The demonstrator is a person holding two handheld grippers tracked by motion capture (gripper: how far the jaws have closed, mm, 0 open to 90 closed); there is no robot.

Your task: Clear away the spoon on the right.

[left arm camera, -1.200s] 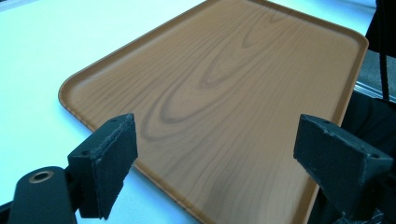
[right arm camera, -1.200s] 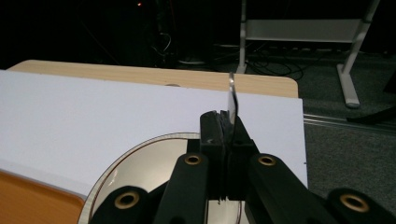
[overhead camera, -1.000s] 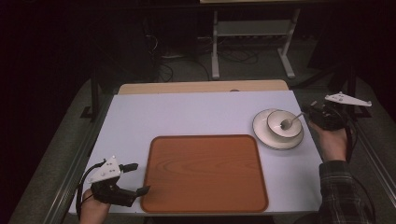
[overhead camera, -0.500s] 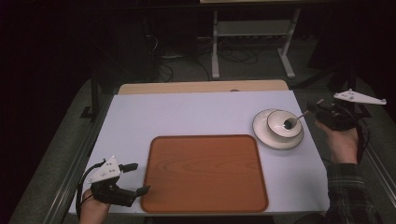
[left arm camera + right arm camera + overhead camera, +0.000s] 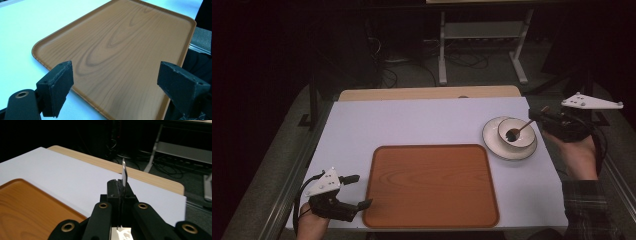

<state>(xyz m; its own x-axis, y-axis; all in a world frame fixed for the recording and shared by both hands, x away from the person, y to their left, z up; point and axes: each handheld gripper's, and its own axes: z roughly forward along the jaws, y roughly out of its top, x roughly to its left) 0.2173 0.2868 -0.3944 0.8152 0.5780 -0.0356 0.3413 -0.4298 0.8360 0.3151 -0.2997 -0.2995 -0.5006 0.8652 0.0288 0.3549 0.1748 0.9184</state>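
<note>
A brown wood-grain tray (image 5: 432,185) lies at the front middle of the white table. My left gripper (image 5: 362,190) rests by the tray's front left corner, open; in the left gripper view its pads (image 5: 60,82) stand wide apart over the tray (image 5: 125,50). At the right, a white bowl (image 5: 504,125) sits on a saucer (image 5: 497,147). My right gripper (image 5: 536,116) is shut on the handle of a spoon (image 5: 522,127), whose dark head hangs in the bowl. In the right gripper view the handle end (image 5: 124,171) sticks up out of the shut right gripper (image 5: 120,186).
A tan wooden strip (image 5: 427,93) borders the table's far edge. Behind it on the dark floor are a metal rack (image 5: 482,35) and loose cables. The table's right edge runs under my right hand (image 5: 579,157). White tabletop (image 5: 412,125) stretches between tray and far edge.
My right hand has risen and drifted a little to the right with the spoon still gripped; the spoon's head stays over the bowl. The left gripper has not moved.
</note>
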